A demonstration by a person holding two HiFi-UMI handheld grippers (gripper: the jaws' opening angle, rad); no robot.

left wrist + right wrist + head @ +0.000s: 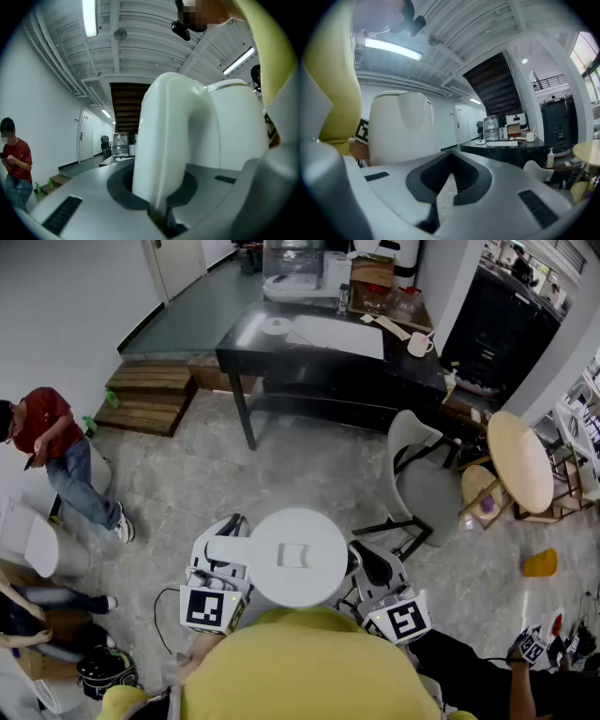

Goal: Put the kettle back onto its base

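I have the kettle up in the air close to my chest, over the bare floor, with its round lid facing up at me. My left tongs are clamped on its handle. In the left gripper view the white loop of the handle stands upright between the two jaws, and both pads press on it. The kettle's body bulges out to the right of the handle.

My right tongs hold nothing. Their jaws are drawn together, with only a thin sliver of floor showing between them. They sit level, just beside the kettle on its right. I can't tell whether they touch it.

The black tabletop is well apart from me, across the floor. A round white disc lies near its left end, and I can't tell whether that is the base. A mug stands toward its right end.

A white chair is between me and the tabletop, off to the right. A person in a red shirt stands far to my left.
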